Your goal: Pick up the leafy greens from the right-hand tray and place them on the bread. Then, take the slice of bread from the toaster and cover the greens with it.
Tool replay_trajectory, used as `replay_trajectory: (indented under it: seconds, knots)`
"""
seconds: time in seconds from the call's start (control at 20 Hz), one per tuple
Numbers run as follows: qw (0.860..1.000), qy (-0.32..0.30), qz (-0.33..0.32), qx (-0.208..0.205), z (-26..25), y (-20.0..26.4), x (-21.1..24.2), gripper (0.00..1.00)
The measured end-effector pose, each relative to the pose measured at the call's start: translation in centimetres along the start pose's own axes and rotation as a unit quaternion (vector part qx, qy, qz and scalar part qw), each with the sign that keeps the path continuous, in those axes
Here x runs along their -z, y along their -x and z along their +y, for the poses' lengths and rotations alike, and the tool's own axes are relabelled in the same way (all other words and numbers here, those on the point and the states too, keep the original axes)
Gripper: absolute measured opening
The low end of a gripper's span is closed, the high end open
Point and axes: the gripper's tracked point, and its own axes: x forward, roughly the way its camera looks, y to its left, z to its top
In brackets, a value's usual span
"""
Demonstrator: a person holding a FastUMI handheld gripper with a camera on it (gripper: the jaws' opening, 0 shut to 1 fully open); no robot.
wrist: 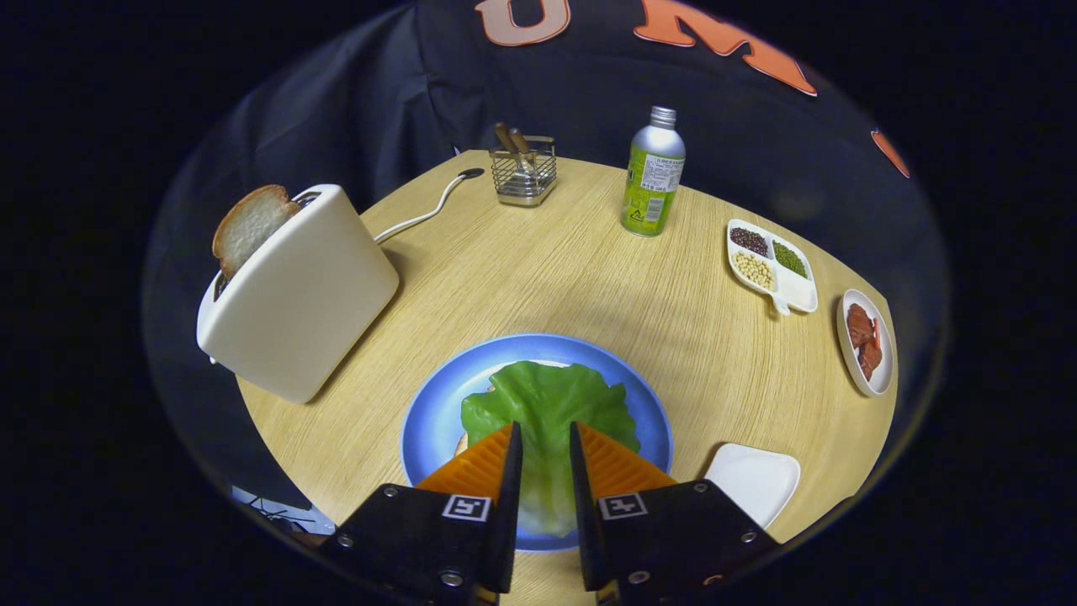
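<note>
Gripper view: I am looking down along the gripper point(545, 438) over a round wooden table point(589, 278). Its two fingers stand a narrow gap apart, and the leafy greens point(547, 400) run between them; whether the fingers actually press on the leaf I cannot tell. The greens lie spread over a slice of bread point(462, 443) (just a sliver of crust peeks out beside the left finger) on a blue plate point(429, 421) directly under and ahead of the fingers. To the left of the plate stands a cream toaster point(294, 295), with a second slice of bread point(250, 225) sticking up out of its slot and a white cord trailing behind it. Just to the right of the gripper sits a white tray point(755, 481). Further back on the right are a small oval dish of red pieces point(867, 341) and a divided dish of beans point(770, 265). At the far side stand a green bottle point(653, 172) and a wire holder point(523, 172) with wooden handles in it
</note>
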Motion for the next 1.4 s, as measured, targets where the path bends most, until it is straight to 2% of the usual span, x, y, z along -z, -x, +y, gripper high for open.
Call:
replay_trajectory:
  seconds: [0.3, 0.5, 0.65, 0.9, 1.1, 1.4]
  knots:
    - [0.999, -0.003, -0.048, -0.02, 3.7, 4.2, -4.6, 0.67]
    - [0.997, 0.004, -0.068, -0.043, 7.9, 6.3, -7.7, 0.81]
    - [0.995, -0.017, -0.038, -0.087, 12.7, 6.6, -8.6, 0.83]
    - [0.994, -0.023, -0.038, -0.104, 16.8, 7.1, -12.9, 0.85]
    - [0.987, -0.061, -0.003, -0.147, 21.1, 6.4, -14.4, 0.86]
    - [0.984, -0.082, 0.025, -0.158, 23.9, 4.8, -15.9, 0.84]
